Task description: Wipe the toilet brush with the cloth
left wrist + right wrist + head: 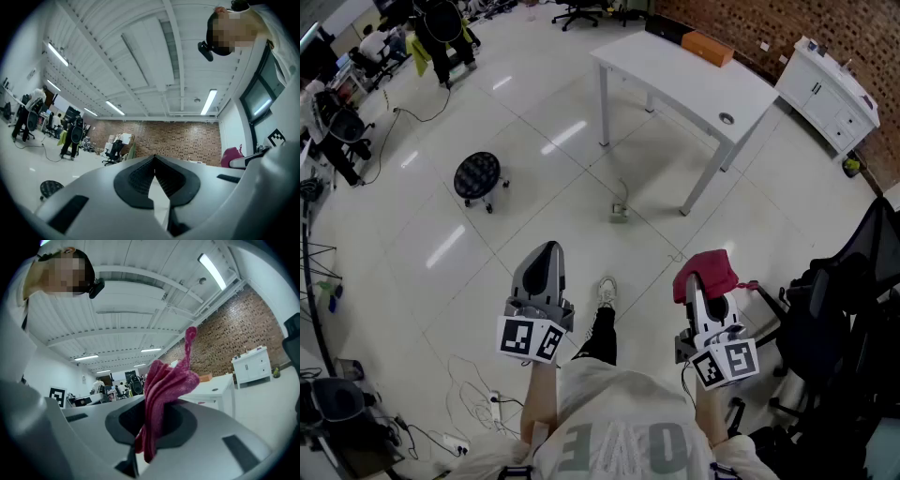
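A wide room with a glossy white tiled floor (534, 122), and a brick wall (750, 23) along the upper right of the frame. A white table (694, 84) stands at upper centre, carrying only an orange box (707, 47).

At the bottom of the frame the person holds both tools about level. The left claw (547, 251) is pinched fully together with nothing in it. The right claw (701, 286) is clamped on the red cloth (709, 267), which bunches up above its jaws. I cannot find the toilet brush in any view. A small thing on the floor (619, 214) at centre is too small to name.

The cloth is caught by one crumpled fold, so hard rubbing could pull it free, I judge. The left claw must open before it can take the brush, or it would only knock it aside.

A black stool (478, 174) sits at left. A dark office chair (839, 309) crowds the right edge near the right claw. Loose cables (473, 398) at lower left could snag a foot.
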### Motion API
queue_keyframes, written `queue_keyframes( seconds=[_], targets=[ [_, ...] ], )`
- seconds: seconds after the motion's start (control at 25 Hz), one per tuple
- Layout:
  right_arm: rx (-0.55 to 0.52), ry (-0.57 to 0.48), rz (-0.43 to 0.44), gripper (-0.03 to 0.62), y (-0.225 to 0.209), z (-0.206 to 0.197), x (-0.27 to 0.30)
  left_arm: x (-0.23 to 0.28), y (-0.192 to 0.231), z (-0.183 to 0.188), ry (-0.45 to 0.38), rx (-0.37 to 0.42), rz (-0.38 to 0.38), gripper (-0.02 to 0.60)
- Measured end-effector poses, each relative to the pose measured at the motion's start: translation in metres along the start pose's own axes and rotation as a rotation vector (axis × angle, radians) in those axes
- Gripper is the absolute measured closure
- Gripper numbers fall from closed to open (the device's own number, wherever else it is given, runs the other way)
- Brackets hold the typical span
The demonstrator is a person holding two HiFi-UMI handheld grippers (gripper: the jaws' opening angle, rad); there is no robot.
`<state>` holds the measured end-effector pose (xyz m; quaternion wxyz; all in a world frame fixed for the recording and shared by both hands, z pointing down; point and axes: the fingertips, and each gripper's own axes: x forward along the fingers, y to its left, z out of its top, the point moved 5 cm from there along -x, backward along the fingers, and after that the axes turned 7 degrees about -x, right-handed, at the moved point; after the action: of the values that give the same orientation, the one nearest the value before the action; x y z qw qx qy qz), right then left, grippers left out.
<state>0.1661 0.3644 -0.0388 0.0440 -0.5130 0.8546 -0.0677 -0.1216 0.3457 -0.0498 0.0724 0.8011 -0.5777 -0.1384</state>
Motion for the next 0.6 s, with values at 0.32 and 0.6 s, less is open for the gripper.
queue_keyframes(
  seconds=[0.32, 0.6],
  targets=[
    [-0.041, -0.036, -0.028, 0.562, -0.049, 0.041, 0.191, 0.195, 0.094, 0.037, -0.005, 0.049, -0.098, 0.577],
    [-0.040, -0.011, -0.015, 0.562, -0.085, 0.048, 0.277, 0.264, 0.113, 0.006, 0.054, -0.023, -0.100, 0.577]
  ],
)
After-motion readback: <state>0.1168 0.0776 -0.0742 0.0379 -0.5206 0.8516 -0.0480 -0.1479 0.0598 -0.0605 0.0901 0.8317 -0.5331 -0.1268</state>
